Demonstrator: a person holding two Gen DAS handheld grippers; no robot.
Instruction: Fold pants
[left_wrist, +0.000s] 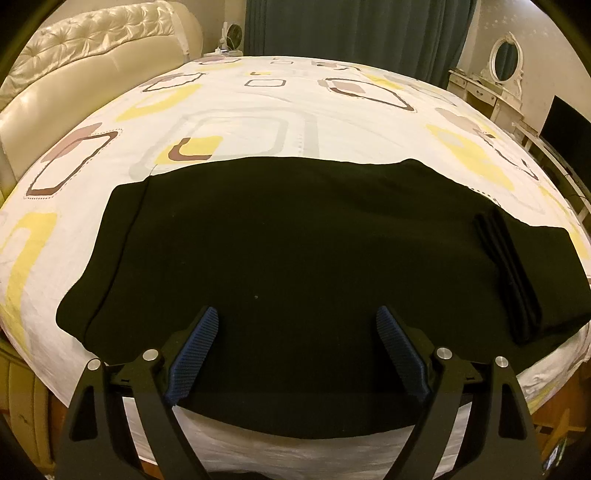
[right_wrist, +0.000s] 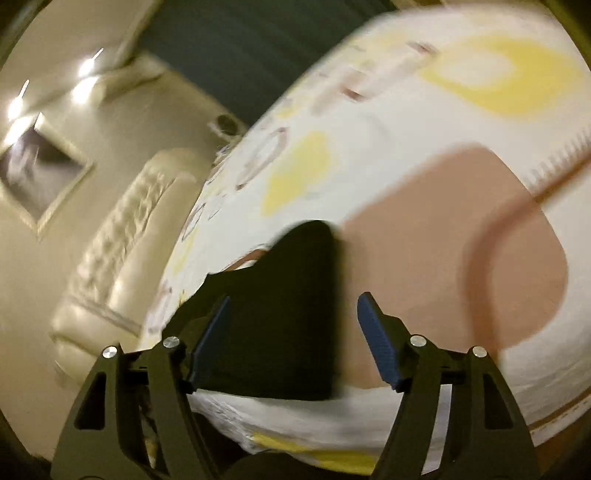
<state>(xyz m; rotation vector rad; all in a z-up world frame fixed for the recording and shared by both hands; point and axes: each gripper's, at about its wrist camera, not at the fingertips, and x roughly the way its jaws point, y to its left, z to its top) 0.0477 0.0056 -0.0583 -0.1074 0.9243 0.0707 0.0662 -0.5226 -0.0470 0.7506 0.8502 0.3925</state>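
- Black pants (left_wrist: 295, 240) lie flat across the near edge of the bed (left_wrist: 258, 110), spread sideways over a white sheet printed with yellow and brown shapes; one end shows a folded band of layers at the right.
- Left gripper (left_wrist: 297, 325) hangs just above the pants' near side — jaws wide apart, blue pads (left_wrist: 197, 350) bare, nothing gripped.
- Right gripper (right_wrist: 293, 310) — view blurred and tilted. Jaws apart, nothing pinched; an end of the pants (right_wrist: 288, 295) shows on the sheet beyond the gap.
- Cream tufted headboard (left_wrist: 92, 66) at the left, dark curtain (left_wrist: 351, 29) behind the bed.
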